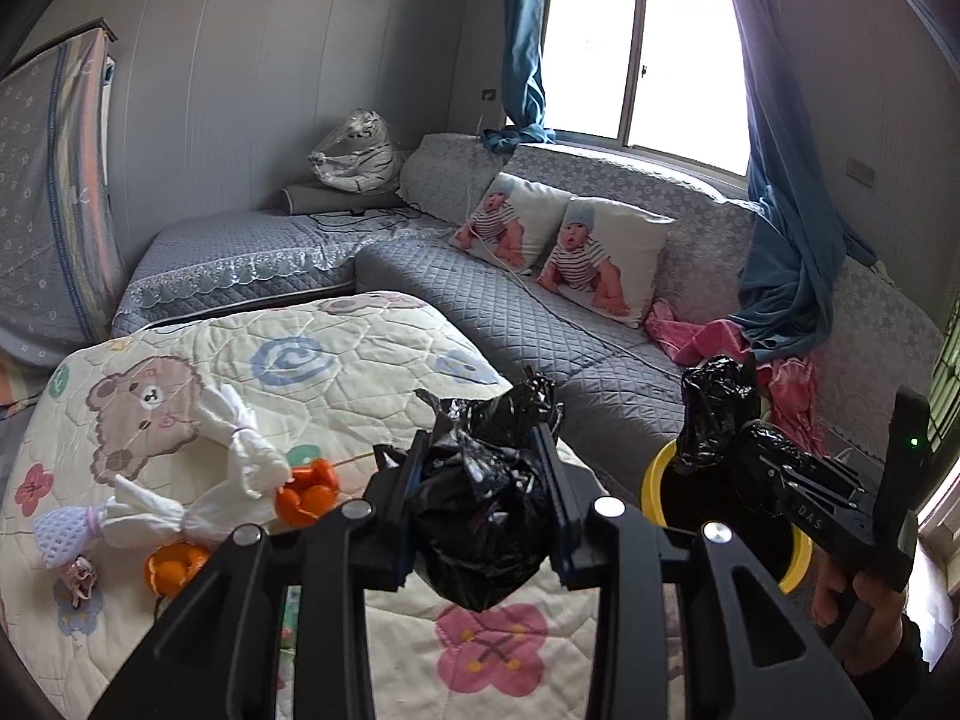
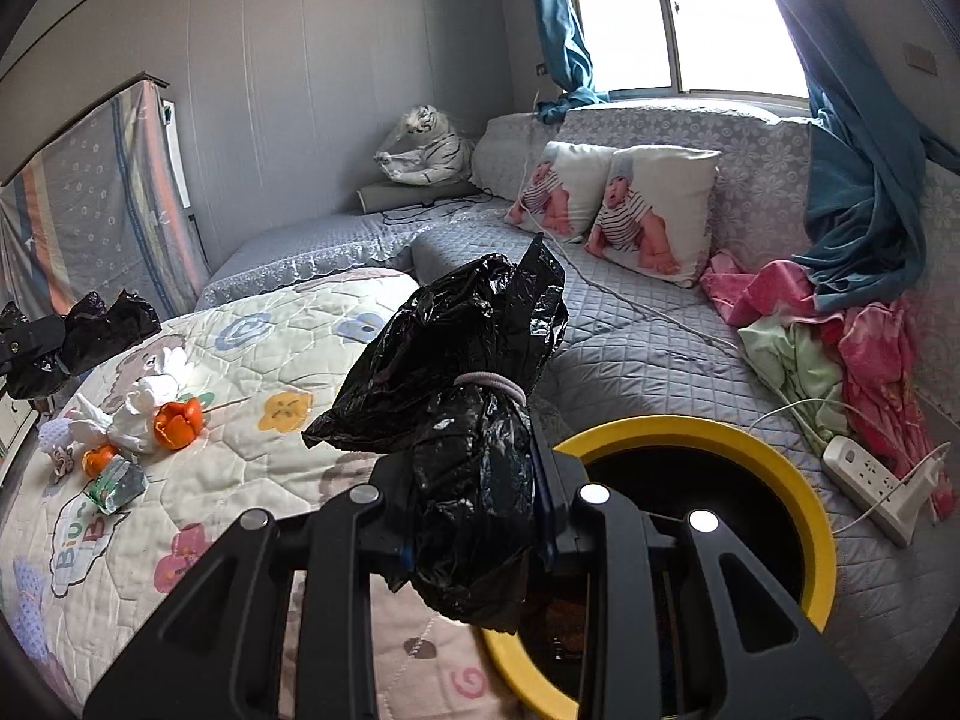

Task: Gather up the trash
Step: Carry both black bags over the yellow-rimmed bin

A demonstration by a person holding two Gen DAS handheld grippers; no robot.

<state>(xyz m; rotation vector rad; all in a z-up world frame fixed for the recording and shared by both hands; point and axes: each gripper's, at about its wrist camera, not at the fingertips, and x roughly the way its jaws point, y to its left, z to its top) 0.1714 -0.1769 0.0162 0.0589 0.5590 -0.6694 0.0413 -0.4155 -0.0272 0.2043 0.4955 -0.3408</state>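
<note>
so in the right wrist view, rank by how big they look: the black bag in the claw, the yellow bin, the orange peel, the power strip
1. yellow bin and black bag: alike, bag is nearer, so unsure
2. power strip
3. orange peel

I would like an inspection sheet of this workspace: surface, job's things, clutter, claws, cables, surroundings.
Surface: cream bear-print quilt, next to a grey quilted sofa.
Job's things: two tied black bags, one per claw; yellow-rimmed bin open, beside the right one.
Clutter: white tissue wads, orange peels, a green wrapper on the quilt.
Claws: left claw shut on the left black bag; right claw shut on the right black bag.
Cables: white power strip and cords on the sofa.
Surroundings: window, blue curtains, two printed pillows, toy tiger, pink clothes.
</note>
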